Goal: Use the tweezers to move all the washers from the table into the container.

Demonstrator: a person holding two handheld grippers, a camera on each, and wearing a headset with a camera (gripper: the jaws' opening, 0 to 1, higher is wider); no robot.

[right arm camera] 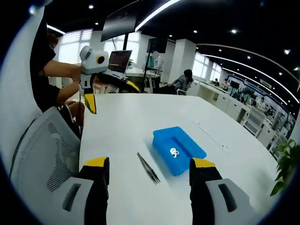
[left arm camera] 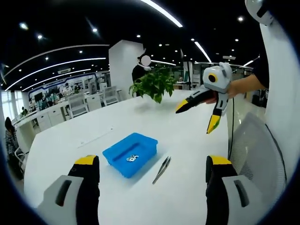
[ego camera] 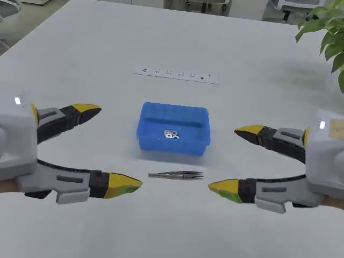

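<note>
Seeing the washers [ego camera: 171, 134] inside the container [ego camera: 173, 110] and the tweezers [ego camera: 177, 174] lying just in front of it, hold the left gripper [ego camera: 113, 147] and right gripper [ego camera: 227, 158], both spread wide either side of it, clear while scanning around it for strays.

white table [ego camera: 80, 54] | power strip [ego camera: 176, 75] | green plant [left arm camera: 152, 84] | mesh chair [right arm camera: 42, 150] | ceiling strip lights [left arm camera: 161, 13] | windows [right arm camera: 70, 44]

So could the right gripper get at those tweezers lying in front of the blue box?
Probably yes. The right gripper is open and hovers beside the tweezers, which lie alone on the bare table. Nothing stands between them.
</note>
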